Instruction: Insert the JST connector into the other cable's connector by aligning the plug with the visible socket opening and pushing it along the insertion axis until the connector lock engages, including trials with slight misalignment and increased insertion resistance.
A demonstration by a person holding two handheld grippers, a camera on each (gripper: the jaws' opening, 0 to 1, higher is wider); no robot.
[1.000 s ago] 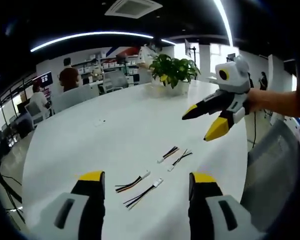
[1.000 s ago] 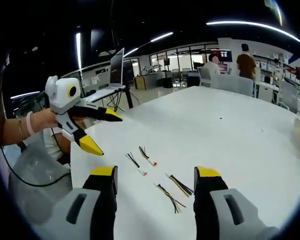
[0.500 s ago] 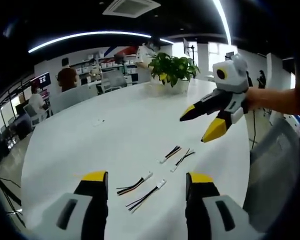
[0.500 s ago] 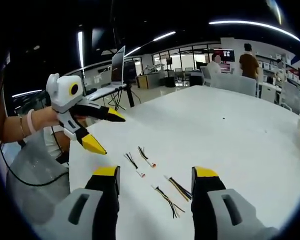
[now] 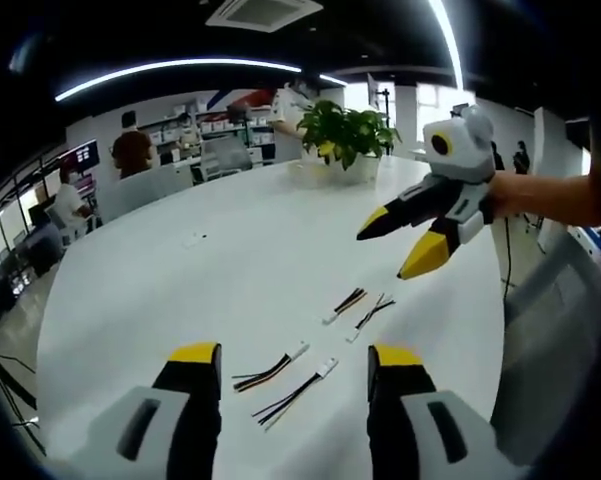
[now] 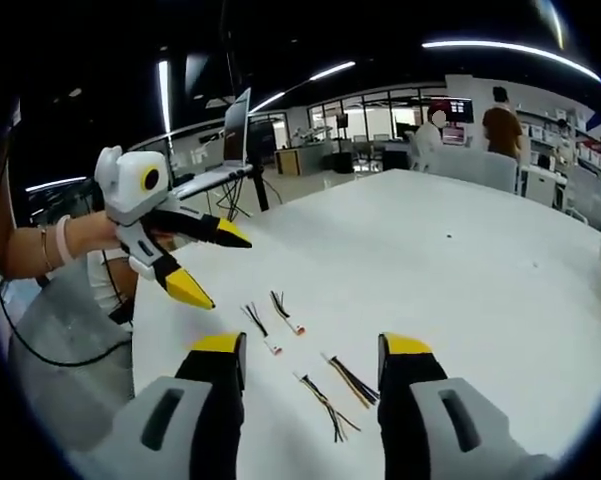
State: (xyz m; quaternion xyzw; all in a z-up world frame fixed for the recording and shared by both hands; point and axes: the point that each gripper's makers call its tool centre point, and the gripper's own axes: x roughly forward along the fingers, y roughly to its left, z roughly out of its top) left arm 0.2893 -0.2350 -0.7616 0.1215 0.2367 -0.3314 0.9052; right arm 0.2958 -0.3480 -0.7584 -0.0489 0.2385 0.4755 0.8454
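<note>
Both claws (image 5: 293, 362) (image 6: 312, 352) gape empty above the cable pairs (image 5: 285, 378) (image 6: 338, 392) lying between their tips.

table (image 5: 230, 270) white | fingers (image 5: 195, 355) yellow-tipped black | plant (image 5: 345, 130) green | connectors (image 5: 327, 367) white

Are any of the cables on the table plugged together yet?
No. All four cables lie apart on the white table, each white connector end free.
</note>
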